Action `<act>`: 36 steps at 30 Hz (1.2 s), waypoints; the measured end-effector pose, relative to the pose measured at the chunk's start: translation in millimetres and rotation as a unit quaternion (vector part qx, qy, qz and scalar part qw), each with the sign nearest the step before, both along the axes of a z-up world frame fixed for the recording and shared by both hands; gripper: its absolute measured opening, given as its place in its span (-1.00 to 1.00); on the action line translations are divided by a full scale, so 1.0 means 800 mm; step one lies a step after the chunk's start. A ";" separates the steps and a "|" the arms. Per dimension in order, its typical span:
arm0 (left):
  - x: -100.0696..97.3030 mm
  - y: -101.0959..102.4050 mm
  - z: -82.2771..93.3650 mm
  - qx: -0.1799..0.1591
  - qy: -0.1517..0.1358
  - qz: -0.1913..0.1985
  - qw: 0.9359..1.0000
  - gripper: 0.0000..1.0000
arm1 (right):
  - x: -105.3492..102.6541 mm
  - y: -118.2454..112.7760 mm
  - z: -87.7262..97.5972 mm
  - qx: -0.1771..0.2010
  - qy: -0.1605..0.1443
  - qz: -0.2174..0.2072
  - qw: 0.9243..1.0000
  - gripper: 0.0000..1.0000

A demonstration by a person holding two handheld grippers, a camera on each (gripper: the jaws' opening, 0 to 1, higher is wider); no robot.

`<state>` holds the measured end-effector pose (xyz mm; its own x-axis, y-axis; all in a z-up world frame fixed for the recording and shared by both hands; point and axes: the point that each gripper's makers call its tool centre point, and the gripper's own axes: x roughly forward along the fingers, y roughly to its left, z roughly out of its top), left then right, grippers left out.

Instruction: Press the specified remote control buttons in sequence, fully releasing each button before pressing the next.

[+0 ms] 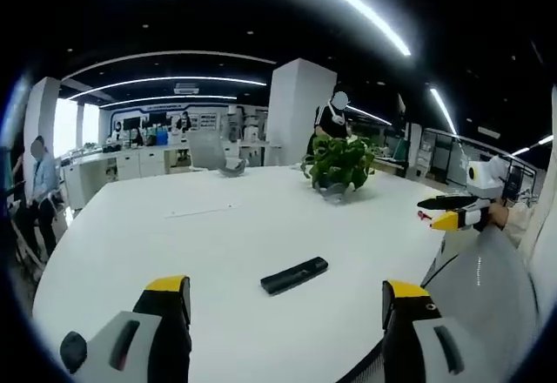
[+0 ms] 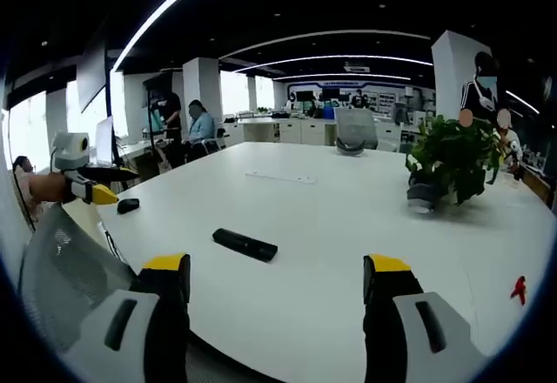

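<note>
A black remote control (image 1: 294, 275) lies flat on the white table (image 1: 218, 226), near its front edge. My left gripper (image 1: 285, 288) hovers just short of it, open, with the remote between and just beyond the yellow-tipped jaws. In the right gripper view the remote (image 2: 244, 244) lies a little left of centre, beyond my right gripper (image 2: 277, 265), which is also open and holds nothing. Each gripper appears in the other's view, held off the table's edge: the right gripper (image 1: 452, 211) at the right, the left gripper (image 2: 94, 190) at the left.
A potted green plant (image 1: 338, 164) (image 2: 448, 161) stands further back on the table. A small dark object (image 2: 128, 205) lies near the table's left edge, and a red mark (image 2: 519, 289) at the right. A grey mesh chair back (image 1: 483, 283) (image 2: 65, 265) stands at the table's rim. People stand at desks behind.
</note>
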<state>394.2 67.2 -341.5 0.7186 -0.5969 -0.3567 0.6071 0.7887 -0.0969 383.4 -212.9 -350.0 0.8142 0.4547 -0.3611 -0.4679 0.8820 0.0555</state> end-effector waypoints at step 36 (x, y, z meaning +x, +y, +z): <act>0.074 -0.055 -0.111 0.257 0.086 -0.222 0.937 0.86 | -0.007 0.005 -0.027 -0.040 0.043 0.022 0.998 0.36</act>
